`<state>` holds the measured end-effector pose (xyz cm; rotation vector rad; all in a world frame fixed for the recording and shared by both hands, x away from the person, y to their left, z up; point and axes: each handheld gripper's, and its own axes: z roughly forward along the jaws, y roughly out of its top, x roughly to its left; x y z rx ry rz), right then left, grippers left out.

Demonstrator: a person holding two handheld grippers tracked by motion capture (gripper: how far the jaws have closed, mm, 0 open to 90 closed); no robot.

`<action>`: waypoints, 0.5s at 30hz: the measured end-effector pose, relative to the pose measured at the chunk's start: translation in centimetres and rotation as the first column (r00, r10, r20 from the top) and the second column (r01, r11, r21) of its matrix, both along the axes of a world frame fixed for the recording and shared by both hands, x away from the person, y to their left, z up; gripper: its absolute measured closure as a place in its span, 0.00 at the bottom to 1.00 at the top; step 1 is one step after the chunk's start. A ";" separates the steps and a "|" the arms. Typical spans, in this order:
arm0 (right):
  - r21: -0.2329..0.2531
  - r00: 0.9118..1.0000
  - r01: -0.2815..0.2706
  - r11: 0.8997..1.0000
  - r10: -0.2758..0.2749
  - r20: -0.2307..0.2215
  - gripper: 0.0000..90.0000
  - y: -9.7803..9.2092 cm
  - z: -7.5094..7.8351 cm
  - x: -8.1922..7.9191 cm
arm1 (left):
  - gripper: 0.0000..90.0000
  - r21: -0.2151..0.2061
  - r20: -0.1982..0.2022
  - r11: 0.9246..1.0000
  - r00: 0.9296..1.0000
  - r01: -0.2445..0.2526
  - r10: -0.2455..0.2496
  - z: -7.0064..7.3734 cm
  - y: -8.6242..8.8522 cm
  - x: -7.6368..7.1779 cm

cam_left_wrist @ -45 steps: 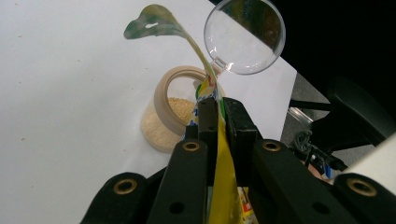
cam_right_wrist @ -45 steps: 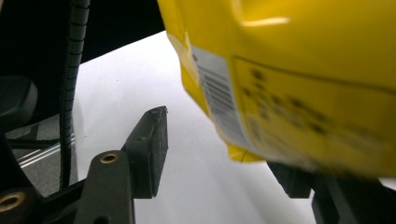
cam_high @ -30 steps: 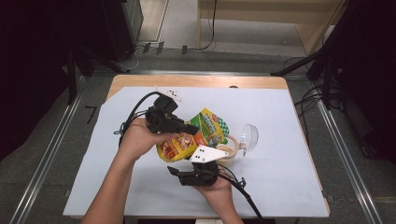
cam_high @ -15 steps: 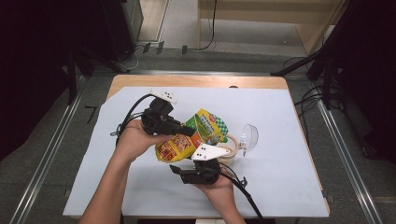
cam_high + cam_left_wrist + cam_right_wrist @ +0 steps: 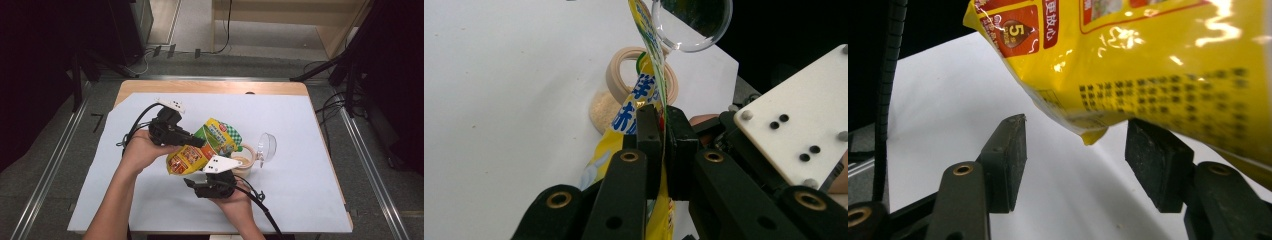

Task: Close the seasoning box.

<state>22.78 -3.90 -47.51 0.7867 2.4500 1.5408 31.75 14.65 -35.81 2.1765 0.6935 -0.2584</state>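
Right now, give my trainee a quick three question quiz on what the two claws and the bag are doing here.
1. True or false: the left claw is shut on the yellow snack bag.
2. The right claw is: A) clamped on the bag, B) open beneath the bag's lower corner, C) holding the clear lid.
3. Fill in: the bag's far end hangs over a round ____ holding pale powder.

Key:
1. True; both pads pinch the bag's edge.
2. B; the corner hangs between the spread jaws, and touch cannot be told.
3. Container, beside the lid.
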 end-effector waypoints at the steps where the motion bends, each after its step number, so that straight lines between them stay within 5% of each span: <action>1: 0.001 1.000 0.000 1.000 0.000 0.004 0.48 -0.1 0.1 -0.1 | 0.98 -0.002 -0.001 1.000 1.000 -0.003 0.003 0.0 0.2 0.0; 15: 0.020 0.999 -0.050 0.999 0.050 -0.011 0.52 -2.0 1.1 -0.1 | 0.98 -0.082 0.030 0.995 0.998 -0.050 0.053 0.9 2.5 0.0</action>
